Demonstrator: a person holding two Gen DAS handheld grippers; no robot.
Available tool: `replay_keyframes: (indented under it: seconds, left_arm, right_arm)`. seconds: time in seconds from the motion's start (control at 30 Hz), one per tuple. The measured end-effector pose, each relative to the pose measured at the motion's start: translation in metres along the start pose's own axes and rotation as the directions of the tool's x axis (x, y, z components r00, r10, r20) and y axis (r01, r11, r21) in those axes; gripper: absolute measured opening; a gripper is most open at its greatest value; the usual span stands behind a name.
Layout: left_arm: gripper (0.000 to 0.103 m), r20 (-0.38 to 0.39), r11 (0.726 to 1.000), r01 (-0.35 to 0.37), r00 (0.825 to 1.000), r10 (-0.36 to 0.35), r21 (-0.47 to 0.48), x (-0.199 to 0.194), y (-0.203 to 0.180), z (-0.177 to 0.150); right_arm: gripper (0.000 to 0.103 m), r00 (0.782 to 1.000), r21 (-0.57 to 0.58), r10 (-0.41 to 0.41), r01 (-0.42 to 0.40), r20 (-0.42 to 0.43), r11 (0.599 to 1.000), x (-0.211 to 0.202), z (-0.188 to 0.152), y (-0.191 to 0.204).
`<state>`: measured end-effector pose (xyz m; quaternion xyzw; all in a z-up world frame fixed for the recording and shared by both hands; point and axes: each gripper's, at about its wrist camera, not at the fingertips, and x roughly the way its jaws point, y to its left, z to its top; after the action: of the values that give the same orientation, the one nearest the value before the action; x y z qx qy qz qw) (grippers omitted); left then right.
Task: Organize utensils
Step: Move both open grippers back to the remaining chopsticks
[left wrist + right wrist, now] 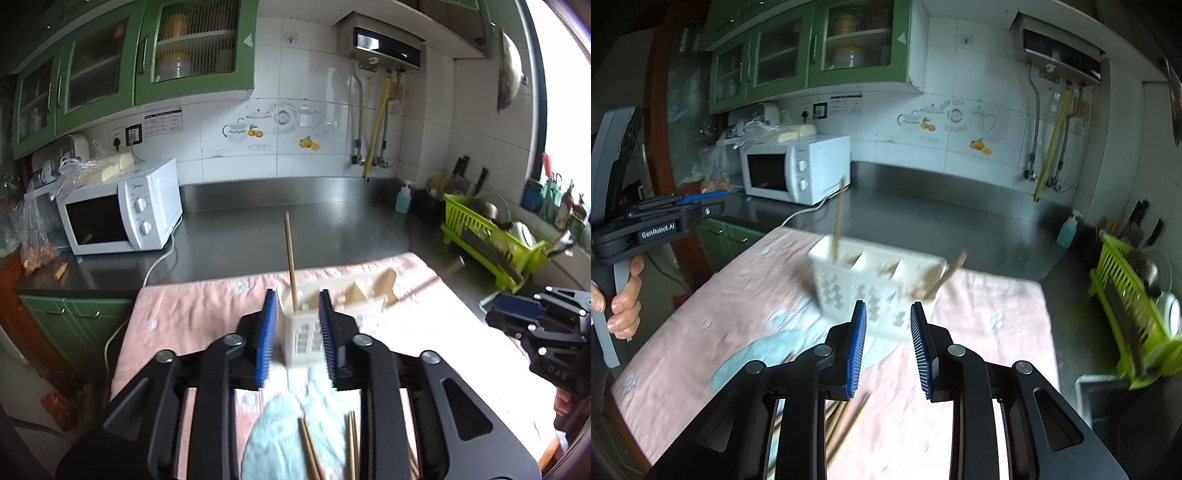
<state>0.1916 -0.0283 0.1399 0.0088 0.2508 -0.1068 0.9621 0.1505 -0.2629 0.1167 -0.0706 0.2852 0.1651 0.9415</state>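
Left hand-held gripper part-open, empty, facing caddy end-on | right hand-held gripper likewise apart | loose chopsticks lengthwise beneath left, nearer, on pink-clothed surface

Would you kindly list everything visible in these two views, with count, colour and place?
utensil holder: one, white, on the pink cloth
upright chopstick: one, wooden, in the holder's end compartment
wooden utensil: one, leaning out of the holder's other end
loose chopsticks: several, wooden, on the cloth near the cameras
cloth: one, pink with a pale blue patch, on the steel counter
microwave: one, white, counter's far left
dish rack: one, lime green, right
soap bottle: one, blue, back right
left gripper: fingers apart, empty
right gripper: fingers apart, empty
hand: one, on the left gripper's handle
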Motion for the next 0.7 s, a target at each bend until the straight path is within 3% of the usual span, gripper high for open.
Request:
replay_keyframes:
  seconds: [0.3,0.47,0.7]
  left_arm:
    - [0.032,-0.041,0.999,-0.005,0.999,0.004,-0.032,-0.046,0.003,-0.080]
    - [0.033,-0.078,0.999,-0.028,0.997,0.025,-0.044,-0.054,0.006,-0.121]
    - [0.033,-0.151,0.993,-0.034,0.988,0.017,-0.113,-0.052,0.020,-0.170]
  right_arm:
    - [0.025,0.993,0.090,0.026,-0.016,-0.112,0.996,-0.004,-0.100,0.032]
    - [0.025,0.983,0.133,0.044,-0.020,-0.181,0.991,0.000,-0.152,0.044]
    - [0.018,0.964,0.215,0.078,-0.023,-0.254,0.976,0.021,-0.193,0.048]
